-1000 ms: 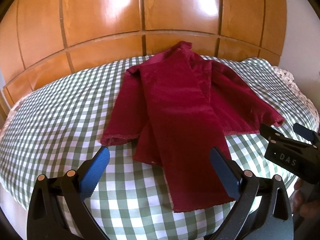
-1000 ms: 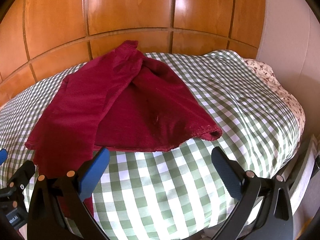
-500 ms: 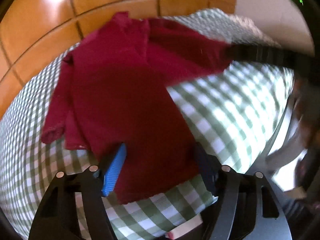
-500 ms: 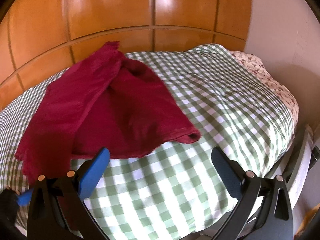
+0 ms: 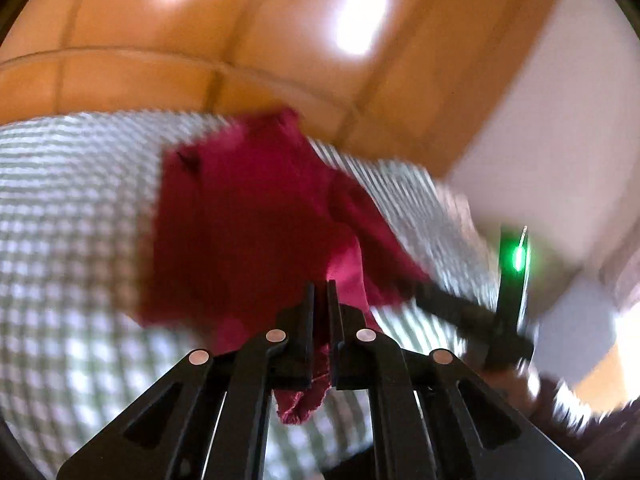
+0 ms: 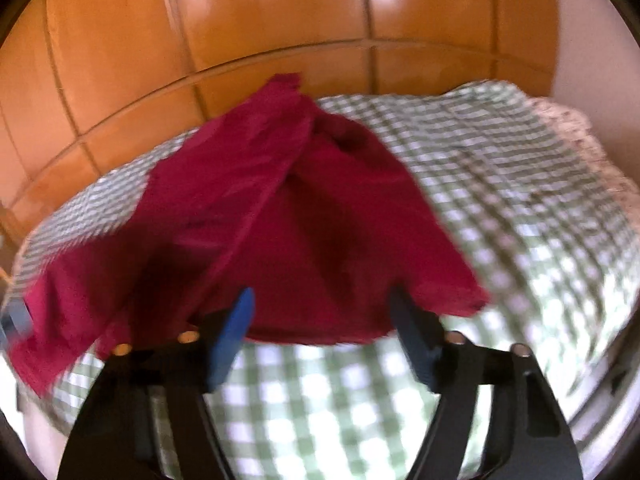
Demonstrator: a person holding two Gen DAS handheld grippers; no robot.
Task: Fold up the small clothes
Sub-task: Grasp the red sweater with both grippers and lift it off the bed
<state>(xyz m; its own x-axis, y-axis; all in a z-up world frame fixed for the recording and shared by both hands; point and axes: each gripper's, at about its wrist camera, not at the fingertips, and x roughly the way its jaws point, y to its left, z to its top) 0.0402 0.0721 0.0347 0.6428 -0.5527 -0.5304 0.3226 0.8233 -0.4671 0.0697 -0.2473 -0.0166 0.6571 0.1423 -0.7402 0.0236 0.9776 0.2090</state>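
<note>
Left wrist view: my left tongs [image 5: 321, 292] are clamping a corner of the red garment [image 5: 248, 216], the two fingers [image 5: 308, 320] pressed nearly together with a tuft of red cloth sticking out behind them. The rest of the garment is stretching away from the tongs toward the wooden headboard [image 5: 280, 40], lying over the green checked bedcover [image 5: 72, 208]. To the right of the garment, my right tongs [image 5: 432, 300] are reaching in as a dark blurred bar at its hem, with a green light [image 5: 518, 256] glowing just beyond.

In the right wrist view, my right tongs [image 6: 324, 320] are standing part-way apart, their jaws having just been closing. The near hem of the garment [image 6: 304, 216] is sitting between the blue left finger [image 6: 232, 336] and the dark right finger [image 6: 412, 332], but the pads are not pressing it. The garment is spreading from the hem up to the headboard [image 6: 260, 20], its far tip touching the wood. Right of the garment, the bedcover [image 6: 520, 208] is lying bare.

Both views are blurring, and I am making out no writing or label anywhere.
</note>
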